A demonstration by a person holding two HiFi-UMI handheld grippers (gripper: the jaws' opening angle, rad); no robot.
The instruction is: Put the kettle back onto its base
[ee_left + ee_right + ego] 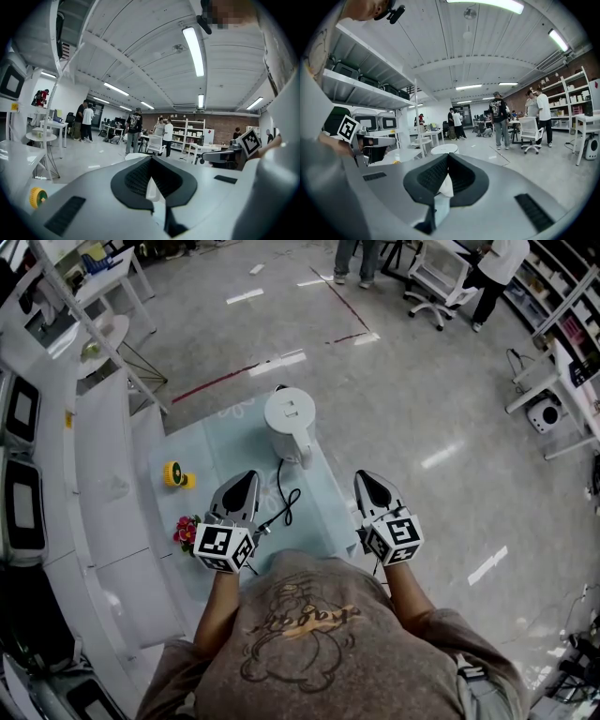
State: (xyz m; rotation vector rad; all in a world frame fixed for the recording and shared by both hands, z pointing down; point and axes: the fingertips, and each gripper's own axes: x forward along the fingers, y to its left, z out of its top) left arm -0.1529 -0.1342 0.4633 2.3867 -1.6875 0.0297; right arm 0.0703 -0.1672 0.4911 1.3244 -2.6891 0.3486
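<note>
A person in a printed T-shirt [309,634] leaned over the pale table [216,442], the left gripper [246,478] shut tight on nothing. The black cord [286,493] looped just ahead of it could have snagged on a careless reach and dragged the white kettle [289,418], which stood upright mid-table, well clear of both tools. The kettle looked squat and round-lidded, handle towards the person; whether its base lay beneath could not be told. The right gripper [364,478] was likewise closed and empty.

Taupe short-sleeved T-shirt [309,634], tan graphic print. Left gripper [247,476] and right gripper [367,478]: grey shells, black-and-white marker cubes [223,547].
</note>
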